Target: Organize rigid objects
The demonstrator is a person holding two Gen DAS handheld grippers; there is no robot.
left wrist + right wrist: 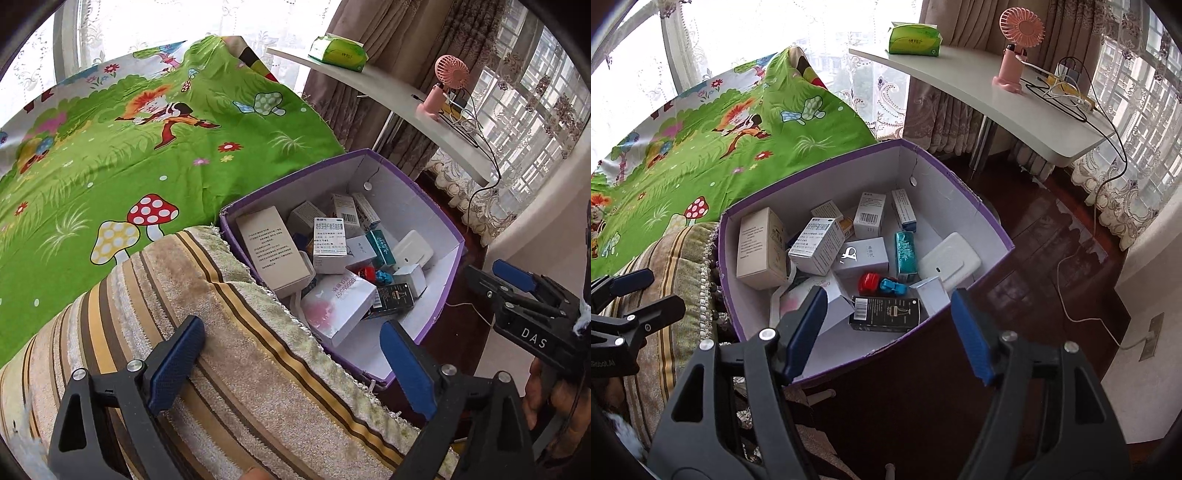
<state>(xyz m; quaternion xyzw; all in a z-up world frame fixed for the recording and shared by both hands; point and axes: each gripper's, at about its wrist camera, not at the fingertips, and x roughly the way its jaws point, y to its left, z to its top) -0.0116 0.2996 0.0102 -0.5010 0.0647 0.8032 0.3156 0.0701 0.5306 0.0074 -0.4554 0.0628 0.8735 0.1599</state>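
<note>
Both tongs, left (pixel 293 363) and right (pixel 886 332), gape empty above purple box (pixel 964 188)

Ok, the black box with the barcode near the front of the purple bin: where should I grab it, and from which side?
Probably from above with the right hand-held gripper, open and empty. The black box lies flat near the purple bin's front wall. Pinch across its short width, mid-length: the long edges look partly clear, while small white boxes crowd both ends.

purple box (pixel 964 206) open-topped, crowded (bare floor at near corner).
</note>
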